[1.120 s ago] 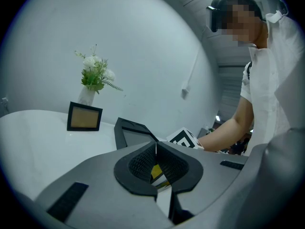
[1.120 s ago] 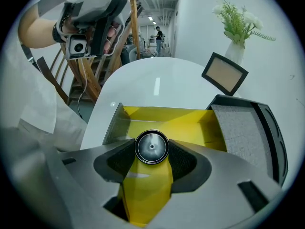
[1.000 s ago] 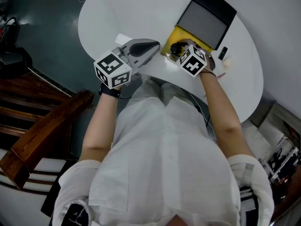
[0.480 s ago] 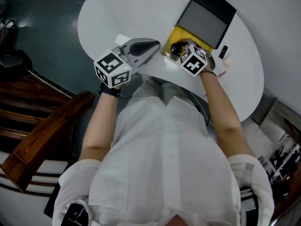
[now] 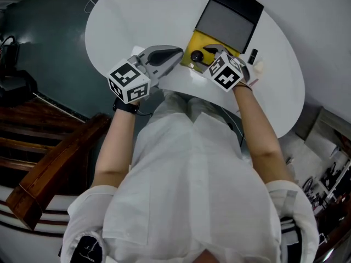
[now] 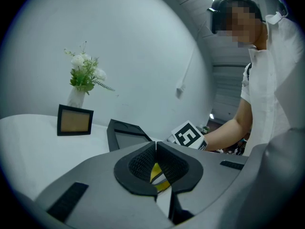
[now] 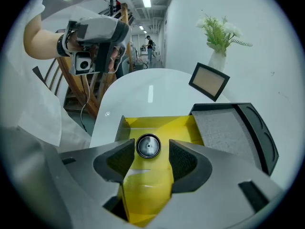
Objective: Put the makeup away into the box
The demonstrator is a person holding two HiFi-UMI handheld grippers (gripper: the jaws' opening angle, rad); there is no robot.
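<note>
Left gripper (image 5: 178,52), fingers pressed together on nothing, hovered over the near edge of the round white surface (image 5: 137,15), bare room beyond. Right gripper (image 7: 150,149), fingers spread and holding nothing, hung above the open yellow box (image 7: 162,124); inside, the round jar (image 7: 148,146) stood cap-up, clear of the walls.
</note>
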